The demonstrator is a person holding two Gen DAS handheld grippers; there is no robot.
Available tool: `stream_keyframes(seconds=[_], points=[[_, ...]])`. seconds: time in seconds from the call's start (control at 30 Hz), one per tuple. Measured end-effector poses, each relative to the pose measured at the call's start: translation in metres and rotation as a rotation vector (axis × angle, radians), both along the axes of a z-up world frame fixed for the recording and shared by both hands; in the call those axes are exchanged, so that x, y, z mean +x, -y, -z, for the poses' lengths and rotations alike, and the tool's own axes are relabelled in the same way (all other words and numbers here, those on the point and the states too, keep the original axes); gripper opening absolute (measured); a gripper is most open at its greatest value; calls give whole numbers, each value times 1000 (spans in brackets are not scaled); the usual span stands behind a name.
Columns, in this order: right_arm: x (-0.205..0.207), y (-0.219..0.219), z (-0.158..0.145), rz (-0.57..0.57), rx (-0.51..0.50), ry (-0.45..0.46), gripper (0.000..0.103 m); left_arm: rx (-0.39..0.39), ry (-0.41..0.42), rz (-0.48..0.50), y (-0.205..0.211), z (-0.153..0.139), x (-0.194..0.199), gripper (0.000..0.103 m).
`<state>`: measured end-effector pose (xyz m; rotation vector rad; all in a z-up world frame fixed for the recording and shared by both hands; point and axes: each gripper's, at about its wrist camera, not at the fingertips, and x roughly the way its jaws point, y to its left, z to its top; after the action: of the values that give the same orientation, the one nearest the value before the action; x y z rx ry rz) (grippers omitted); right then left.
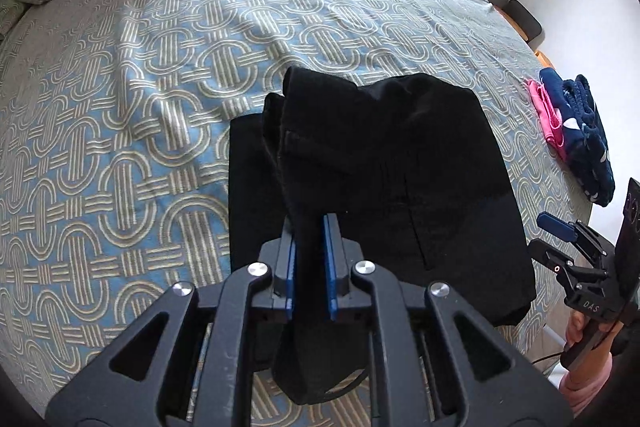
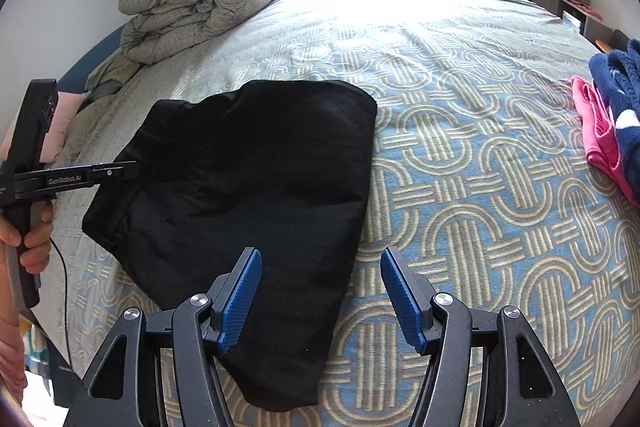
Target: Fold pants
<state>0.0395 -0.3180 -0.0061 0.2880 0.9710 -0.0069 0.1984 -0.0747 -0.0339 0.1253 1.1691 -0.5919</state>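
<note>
Now left gripper (image 1: 310, 259) clamped on pants (image 2: 256, 163) edge, right gripper (image 2: 320, 291) spread over bare bedspread (image 2: 480, 155).

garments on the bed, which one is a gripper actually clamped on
The black pants: the left gripper pinches a raised fold of them. The pink garment and navy garment lie untouched at the bed's edge.
</note>
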Motion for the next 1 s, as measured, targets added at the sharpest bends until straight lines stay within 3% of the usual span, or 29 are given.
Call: stream_keyframes(seconds=[0.2,0.33,0.4,0.53,0.57,0.73,0.87,1.0], points=[[7,-20,-5,-63,-16,25,63,1,42,-19,-16,-9,0,12],[16,-27,6,-87,-22,-5,63,104,20,-67,-24,20,5,11],[18,-29,15,-81,-23,-39,63,106,-51,-76,-29,39,5,11],[16,-32,25,-86,-69,-70,64,77,-76,-102,-33,46,2,11],[15,-33,26,-91,-82,-75,64,68,-85,-109,-33,45,2,16],[14,-35,29,-95,-106,-101,65,-28,-132,-185,-49,37,9,20],[14,-28,21,-84,-63,-79,65,-83,-62,-195,-51,11,3,23],[28,-16,3,-63,-77,-34,65,-97,3,-116,-29,-8,-7,23]])
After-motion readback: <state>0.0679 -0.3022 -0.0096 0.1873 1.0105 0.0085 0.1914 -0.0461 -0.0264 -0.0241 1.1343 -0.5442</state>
